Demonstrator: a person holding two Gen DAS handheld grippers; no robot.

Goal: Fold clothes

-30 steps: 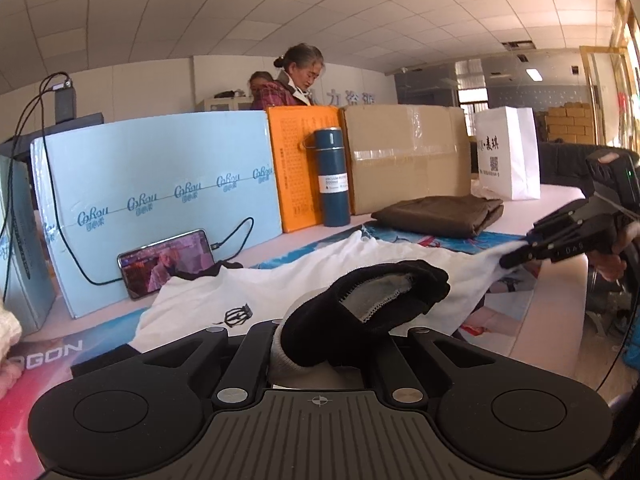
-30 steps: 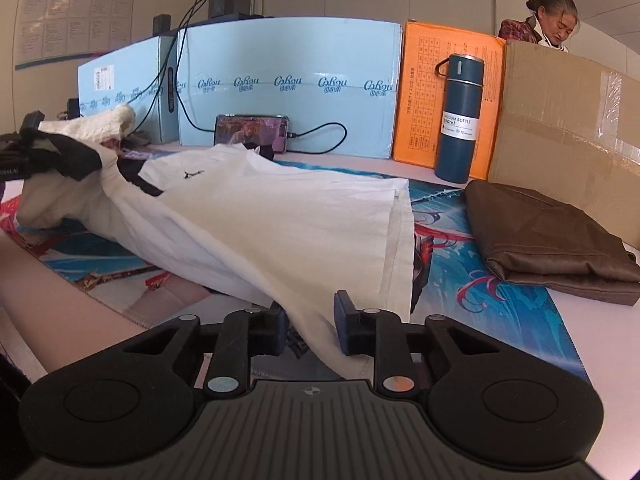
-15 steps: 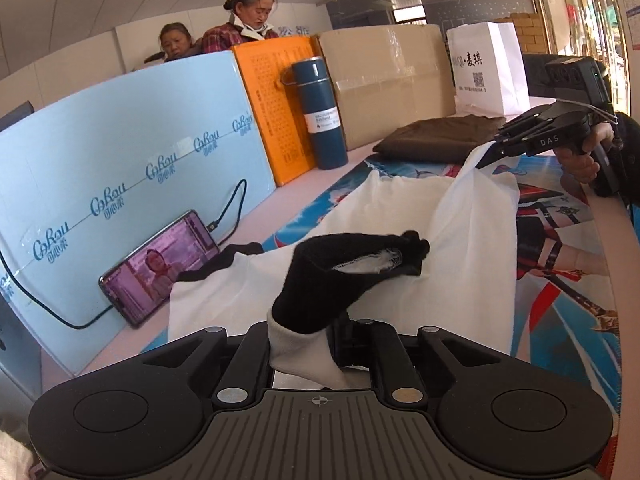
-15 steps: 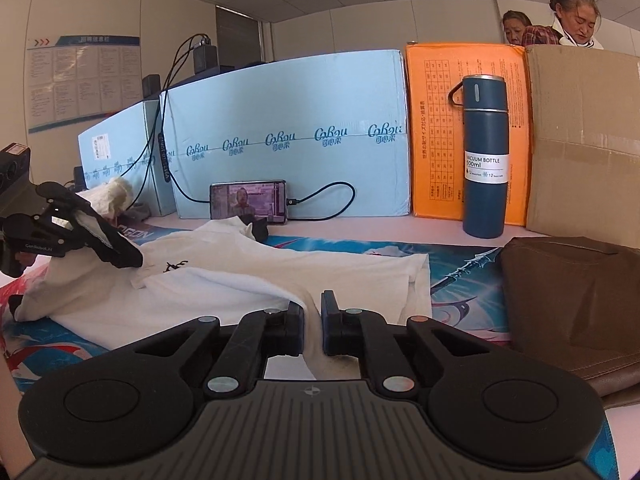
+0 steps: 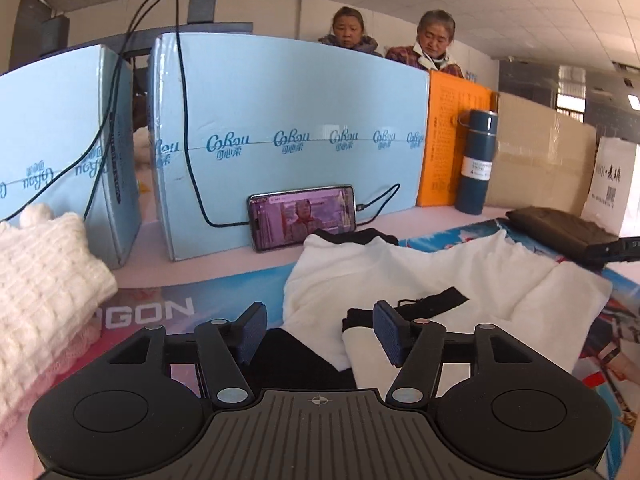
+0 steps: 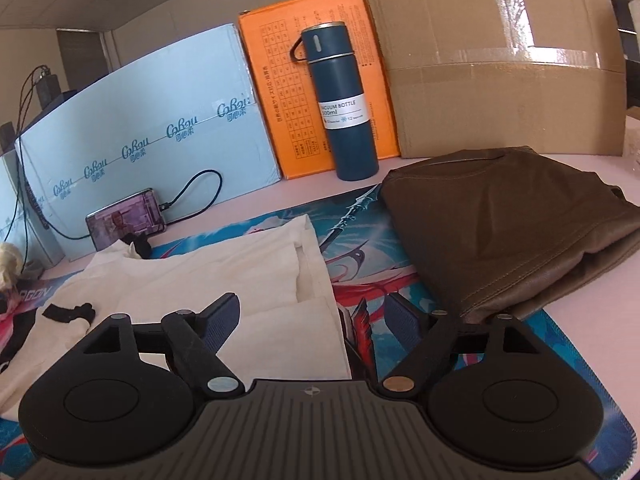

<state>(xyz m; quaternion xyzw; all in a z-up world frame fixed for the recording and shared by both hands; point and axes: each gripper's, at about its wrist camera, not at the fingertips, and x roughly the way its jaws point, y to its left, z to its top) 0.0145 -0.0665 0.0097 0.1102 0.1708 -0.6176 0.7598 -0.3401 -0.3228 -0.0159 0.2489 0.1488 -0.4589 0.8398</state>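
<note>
A white shirt with black cuffs and collar (image 5: 432, 276) lies folded over on the printed mat; it also shows in the right wrist view (image 6: 224, 276). My left gripper (image 5: 320, 332) is open just above the shirt's near black sleeve end, holding nothing. My right gripper (image 6: 316, 320) is open over the shirt's right hem edge, holding nothing. The right gripper's tip shows at the far right of the left wrist view (image 5: 616, 246).
A folded brown garment (image 6: 504, 232) lies right of the shirt. A blue flask (image 6: 344, 100), orange box (image 6: 272, 92), cardboard box (image 6: 500, 60), blue boxes (image 5: 288, 128) and a charging phone (image 5: 304, 216) line the back. A white knit garment (image 5: 44, 280) lies left.
Both grippers held the shirt lifted, laid it down folded on the mat, then opened and let go. The shirt now lies flat.
</note>
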